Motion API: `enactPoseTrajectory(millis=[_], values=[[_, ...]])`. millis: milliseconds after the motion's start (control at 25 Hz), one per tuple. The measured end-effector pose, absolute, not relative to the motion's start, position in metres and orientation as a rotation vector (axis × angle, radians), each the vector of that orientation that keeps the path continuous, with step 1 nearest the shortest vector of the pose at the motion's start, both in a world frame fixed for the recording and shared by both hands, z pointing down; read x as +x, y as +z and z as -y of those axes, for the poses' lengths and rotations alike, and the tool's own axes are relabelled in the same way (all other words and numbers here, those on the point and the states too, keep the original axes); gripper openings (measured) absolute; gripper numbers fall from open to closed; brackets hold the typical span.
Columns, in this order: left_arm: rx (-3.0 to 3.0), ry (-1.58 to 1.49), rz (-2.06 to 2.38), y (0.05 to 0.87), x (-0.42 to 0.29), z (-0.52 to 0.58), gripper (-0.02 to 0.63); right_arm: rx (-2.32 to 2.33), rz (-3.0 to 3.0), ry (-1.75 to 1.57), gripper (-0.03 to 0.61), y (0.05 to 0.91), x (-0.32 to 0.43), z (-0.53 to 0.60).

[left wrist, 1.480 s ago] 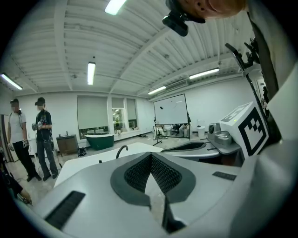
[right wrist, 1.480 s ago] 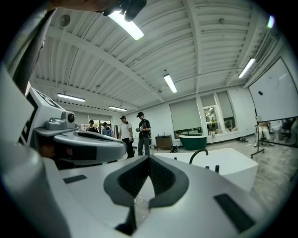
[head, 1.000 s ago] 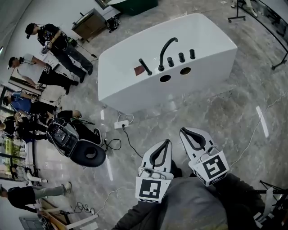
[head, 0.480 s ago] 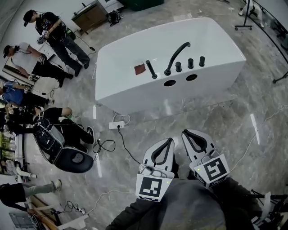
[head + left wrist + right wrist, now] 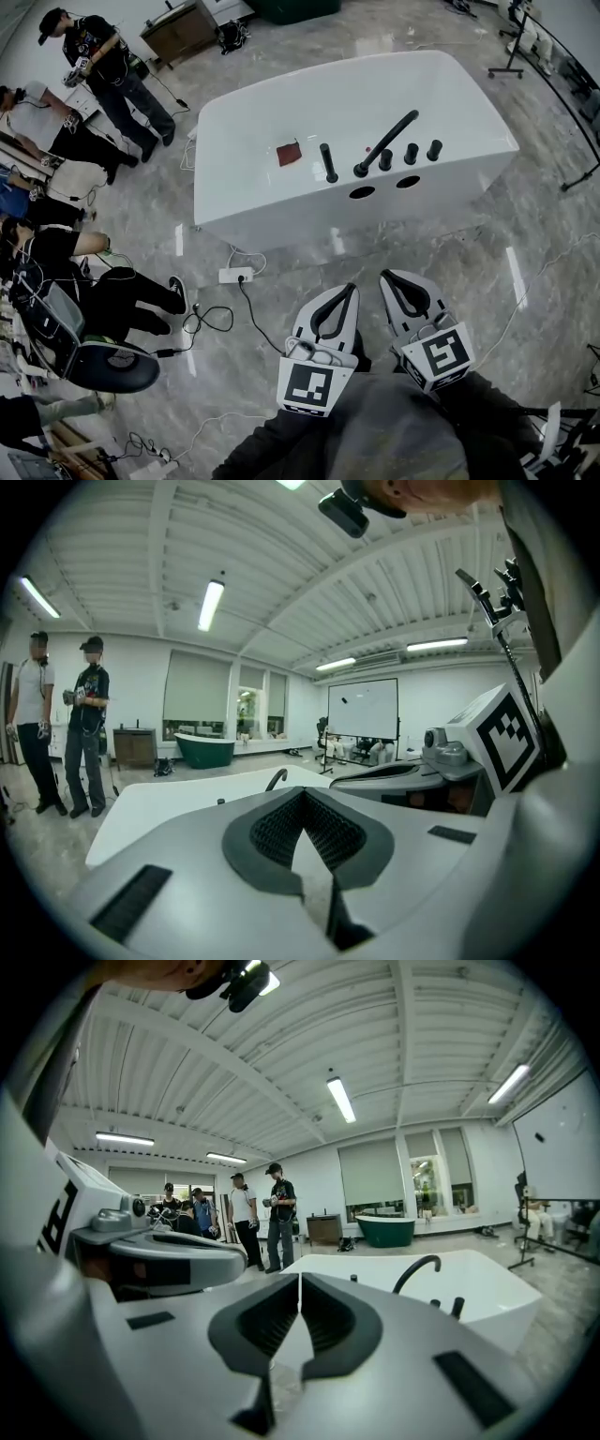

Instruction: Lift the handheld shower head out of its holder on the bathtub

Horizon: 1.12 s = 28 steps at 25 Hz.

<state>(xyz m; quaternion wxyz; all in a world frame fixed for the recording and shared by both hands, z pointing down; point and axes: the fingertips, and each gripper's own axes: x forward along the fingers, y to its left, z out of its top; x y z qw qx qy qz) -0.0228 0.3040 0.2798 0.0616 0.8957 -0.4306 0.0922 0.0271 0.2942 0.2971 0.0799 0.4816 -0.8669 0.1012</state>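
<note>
Only the head view shows the layout from above. The white bathtub [image 5: 281, 202] stands on the marble floor, well apart from both grippers, with a power strip [image 5: 230, 275] and cables on the floor between. On the tub's deck, the handheld shower head [image 5: 328, 162] stands upright in its holder. It is a slim black rod, just beside the curved black spout [image 5: 384, 142]. To the right are 3 black knobs [image 5: 411, 153], and to the left lies a small reddish patch [image 5: 289, 153].

The 2 gripper views look low across the room and add the ceiling lamps and a dark green tub [image 5: 384, 1230] at the far wall. The right gripper view also shows standing people [image 5: 272, 1213] beside the white tub.

The left gripper [image 5: 348, 289] and the right gripper [image 5: 385, 276] are held side by side, close to the person's body, and both point toward the tub. In each gripper's own view the jaws are pressed together at the tips, with nothing between them.
</note>
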Motion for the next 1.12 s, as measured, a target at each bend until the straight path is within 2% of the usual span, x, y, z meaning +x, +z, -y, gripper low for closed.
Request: enactPoseTrajectory(millis=[240, 480, 840, 1120], values=[[2.678, 0.245, 1.315, 0.281, -0.054, -0.269, 0.002, 1.431, 2.583, 0.271, 0.006, 0.296, -0.003, -0.265], [2.658, 0.260, 1.320, 0.288, -0.058, -0.245, 0.002, 1.465, 2.570, 0.244, 0.006, 0.293, 0.002, -0.235], [2.662, 0.292, 1.375, 0.279, -0.027, -0.177, 0.002, 1.453, 2.613, 0.228, 0.006, 0.284, 0.034, -0.159], [2.582, 0.384, 1.399, 0.296, 0.003, -0.117, 0.002, 1.396, 2.641, 0.341, 0.006, 0.304, 0.063, -0.093]])
